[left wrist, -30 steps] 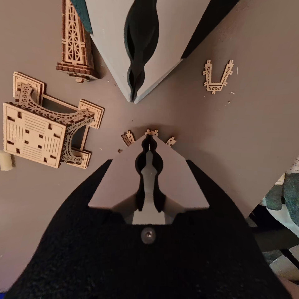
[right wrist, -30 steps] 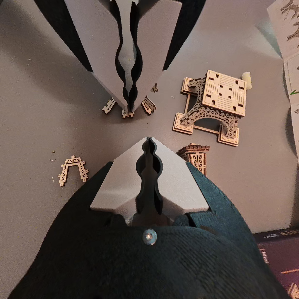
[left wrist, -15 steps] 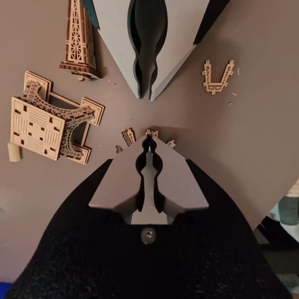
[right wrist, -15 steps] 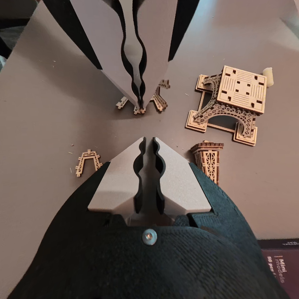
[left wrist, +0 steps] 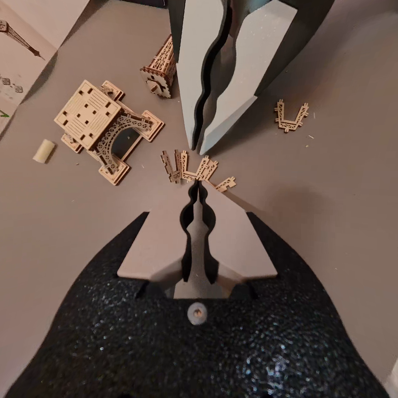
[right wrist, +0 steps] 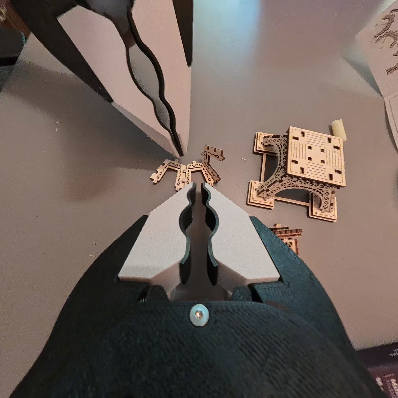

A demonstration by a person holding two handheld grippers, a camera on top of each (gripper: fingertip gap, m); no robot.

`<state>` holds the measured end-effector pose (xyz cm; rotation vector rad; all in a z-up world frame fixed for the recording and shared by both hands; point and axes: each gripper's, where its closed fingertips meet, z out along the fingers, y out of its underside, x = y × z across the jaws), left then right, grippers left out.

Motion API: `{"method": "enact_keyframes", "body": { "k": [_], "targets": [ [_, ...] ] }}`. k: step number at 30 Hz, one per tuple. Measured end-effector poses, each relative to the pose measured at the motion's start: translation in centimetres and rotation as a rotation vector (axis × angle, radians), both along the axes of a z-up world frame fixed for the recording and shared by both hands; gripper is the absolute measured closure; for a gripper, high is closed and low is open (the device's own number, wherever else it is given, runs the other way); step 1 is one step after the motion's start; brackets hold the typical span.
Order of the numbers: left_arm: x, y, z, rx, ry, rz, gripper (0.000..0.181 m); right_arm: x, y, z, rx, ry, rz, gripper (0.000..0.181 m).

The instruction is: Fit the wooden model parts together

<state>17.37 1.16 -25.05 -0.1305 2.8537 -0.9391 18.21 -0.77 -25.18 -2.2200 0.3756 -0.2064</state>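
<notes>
A small lattice assembly (left wrist: 189, 170) of several joined wooden pieces lies on the grey table, and it also shows in the right wrist view (right wrist: 189, 170). My left gripper (left wrist: 197, 183) is shut, with its tips at the assembly's near edge. From the right wrist view its tips (right wrist: 181, 154) meet the table beside the pieces, and nothing shows pinched between them. My right gripper (right wrist: 198, 185) is slightly open and empty, its tips just short of the assembly from the opposite side (left wrist: 197, 150). One loose U-shaped lattice piece (left wrist: 289, 118) lies apart.
The arched tower base (left wrist: 92, 116) (right wrist: 312, 159) stands on the table. The tower's upper section (left wrist: 161, 71) (right wrist: 286, 237) lies on its side. A small white cylinder (left wrist: 44, 150) (right wrist: 339, 129) lies by the base. A printed sheet (right wrist: 385, 53) sits at the table's edge.
My right gripper has gone from shut to slightly open and come closer to the lattice assembly. My left gripper has tilted, so more of the assembly shows.
</notes>
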Motion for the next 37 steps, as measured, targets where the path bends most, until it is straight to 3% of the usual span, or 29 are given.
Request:
{"method": "enact_keyframes", "body": {
  "k": [1, 15, 23, 28, 37],
  "targets": [
    [0.1, -0.1, -0.2, -0.005, 0.005, -0.001, 0.181, 0.0, 0.2, 0.0, 0.007, 0.001, 0.001, 0.179],
    [-0.1, -0.7, -1.2, -0.028, 0.027, -0.056, 0.181, -0.3, 1.1, -0.5, -0.006, 0.019, 0.008, 0.181],
    [-0.1, -0.8, -1.3, 0.088, 0.019, -0.113, 0.181, -0.4, 1.0, -0.8, 0.069, 0.225, -0.054, 0.181],
    [-0.1, -0.8, -1.3, 0.160, 0.022, -0.131, 0.181, -0.4, 1.0, -0.8, 0.035, 0.136, -0.049, 0.181],
    [0.4, -0.9, -0.7, 0.064, 0.025, -0.057, 0.181, -0.6, 1.1, 0.0, 0.070, 0.127, -0.018, 0.176]
  ]
}}
